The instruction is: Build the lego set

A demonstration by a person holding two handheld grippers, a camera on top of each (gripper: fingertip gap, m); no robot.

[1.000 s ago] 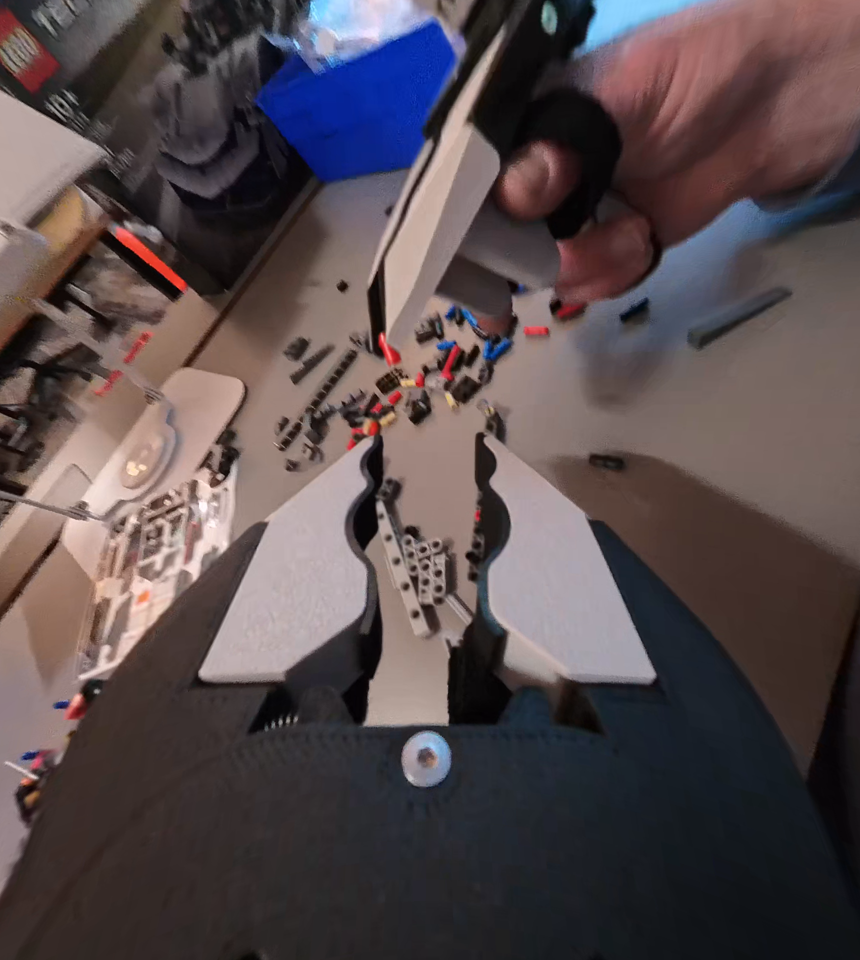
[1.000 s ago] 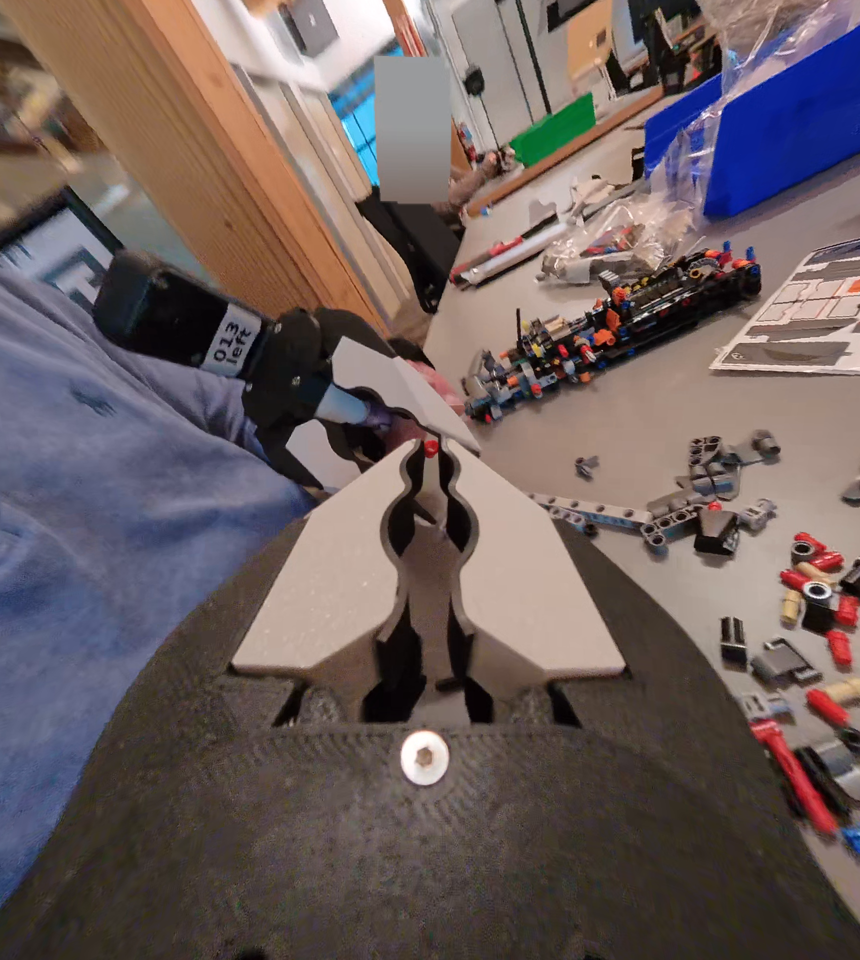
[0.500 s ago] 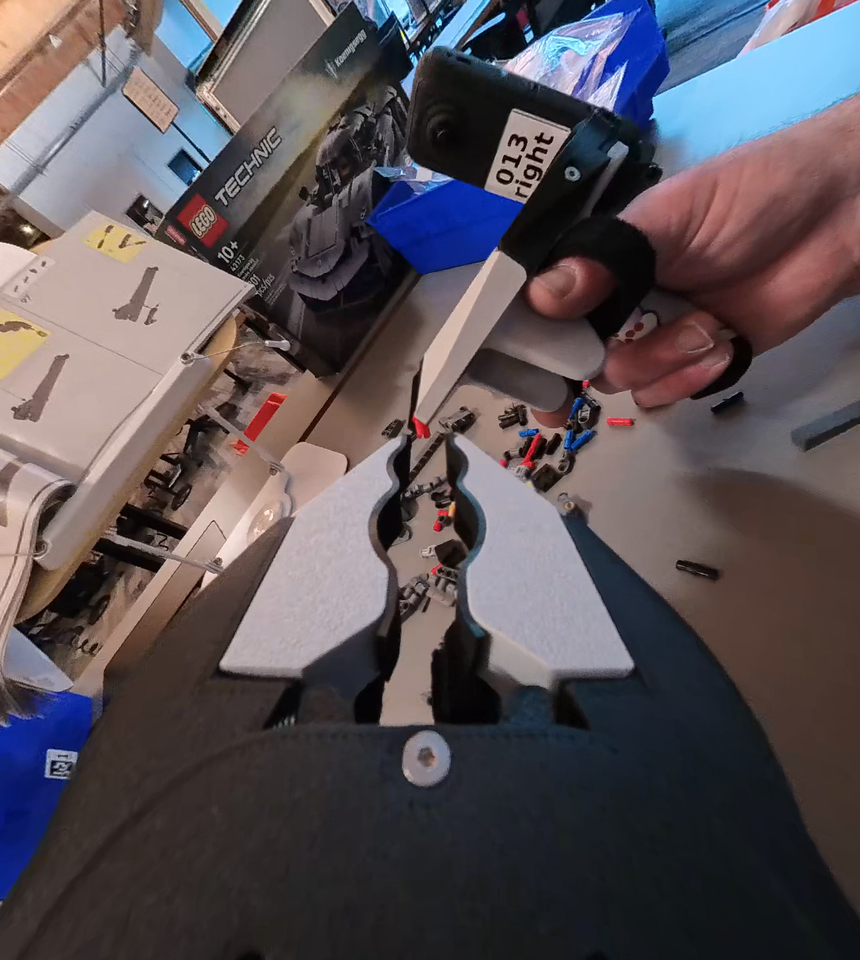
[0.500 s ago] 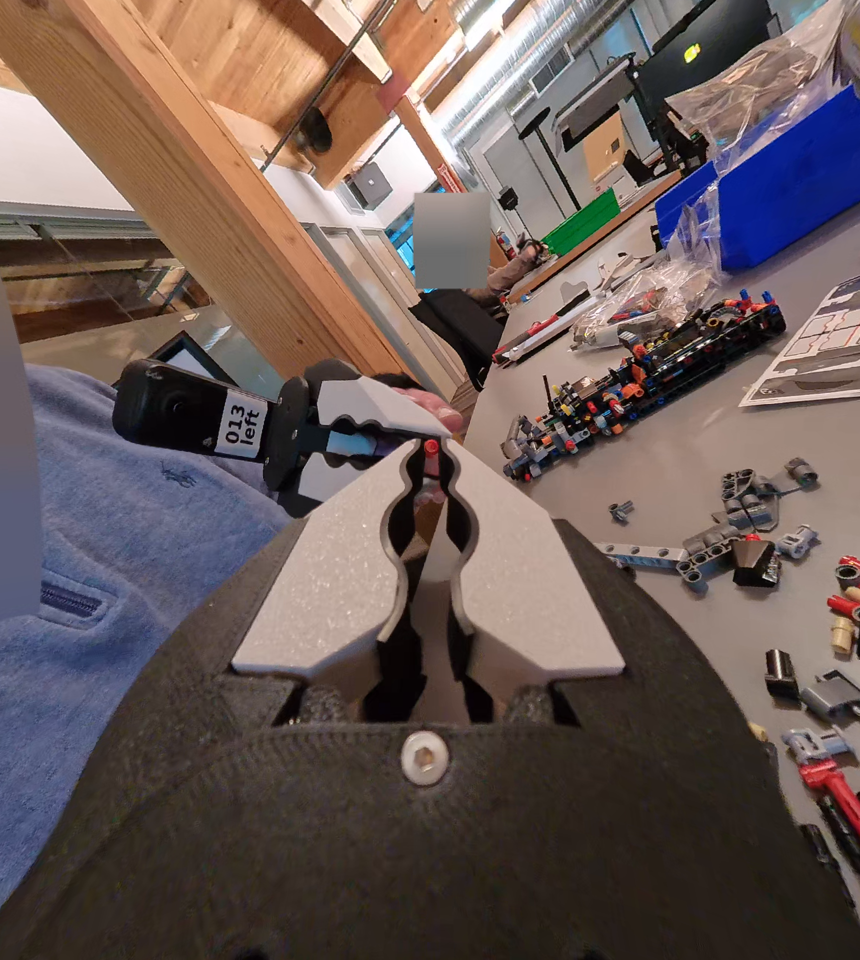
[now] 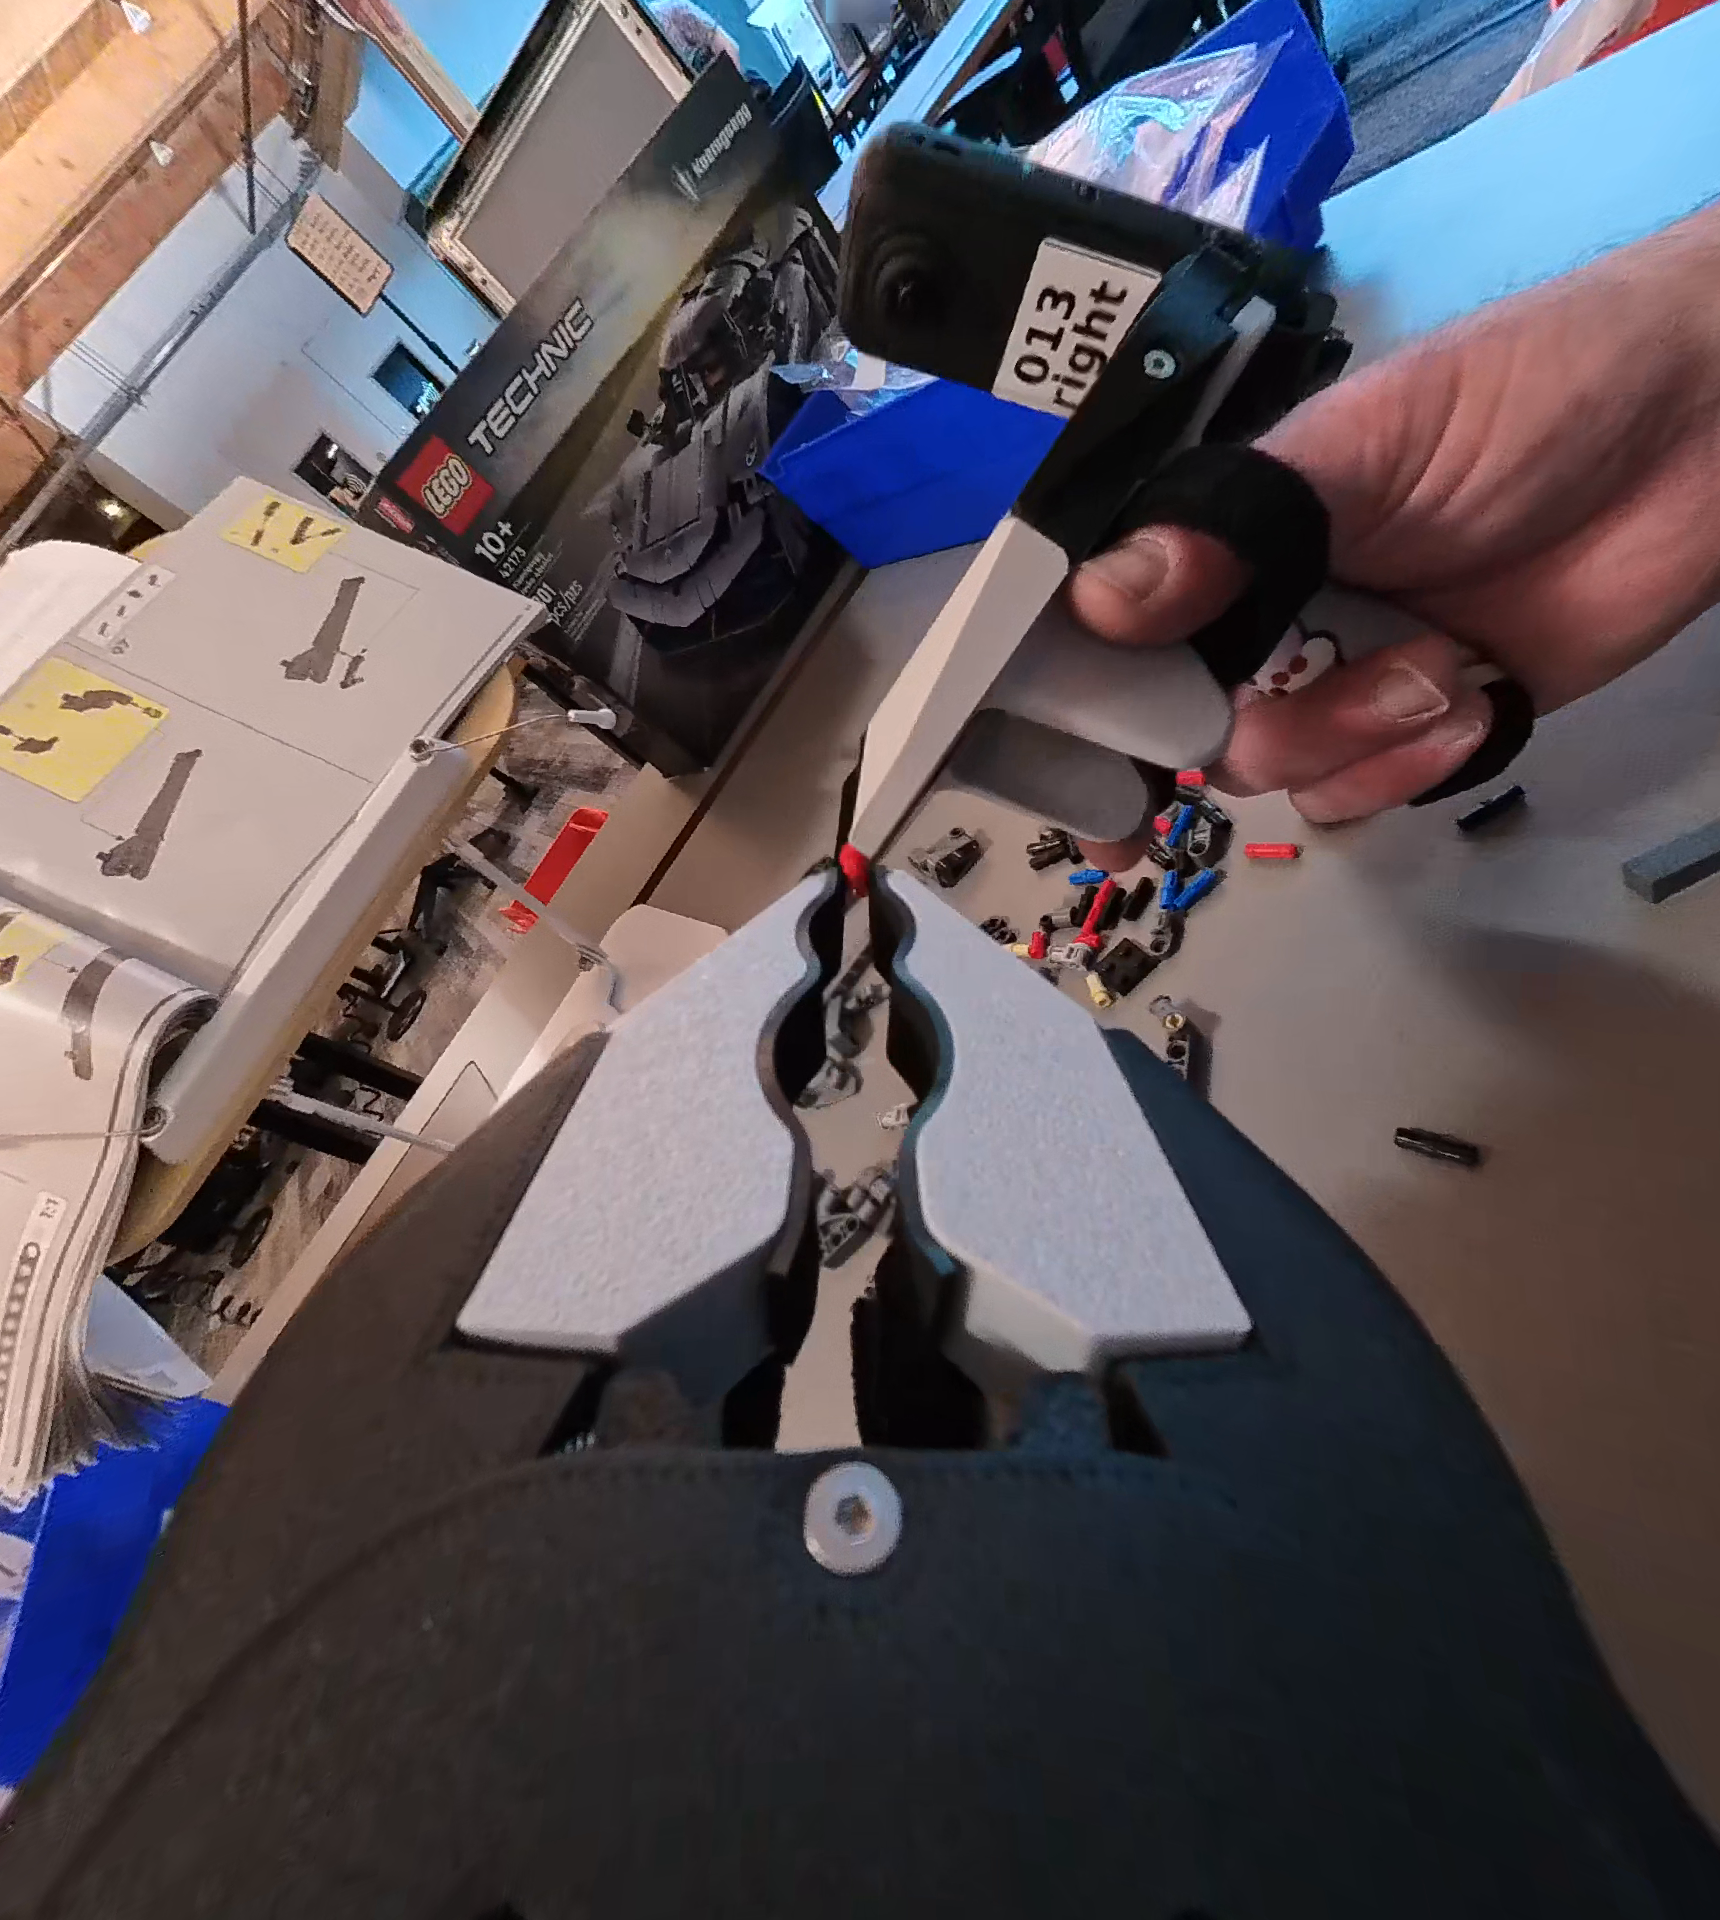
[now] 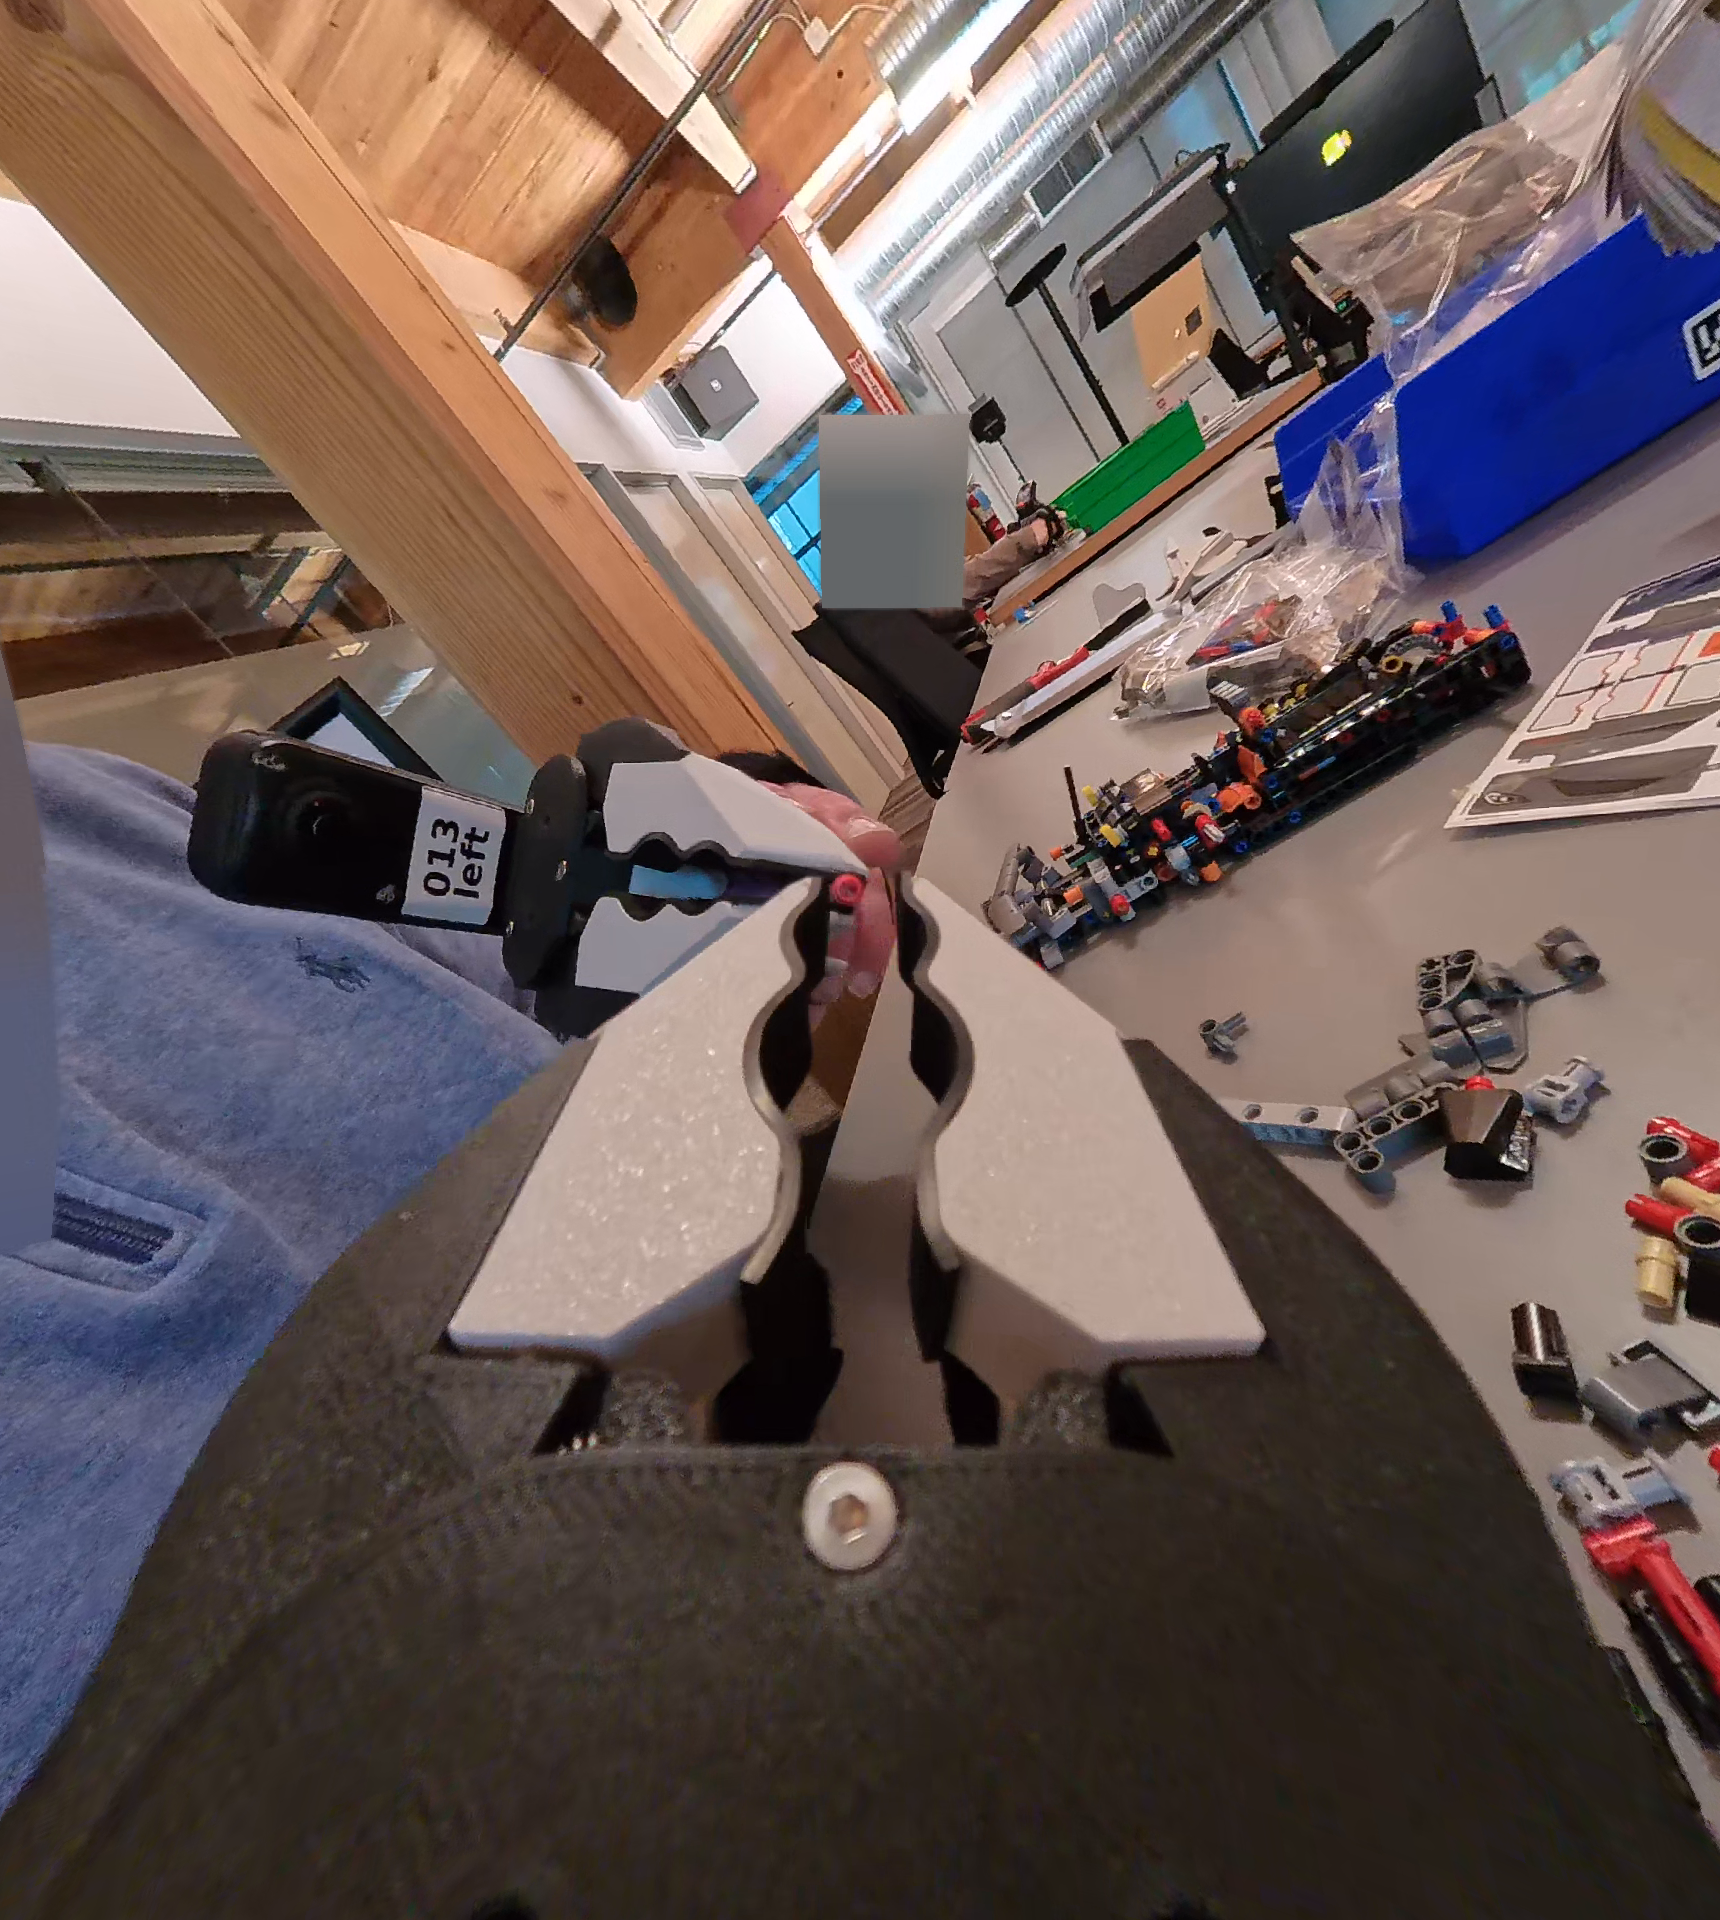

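Evidently a small red pin is pinched at the very tips of the right hand-held gripper, raised above the grey surface and met tip to tip by the left hand-held gripper, whose jaws are nearly together around it; whether the left one actually grips cannot be told. Being light, rigid and smooth, the pin is judged easily flicked away, so it is best held across its middle. Loose pieces and a part-built chassis are left on the surface.
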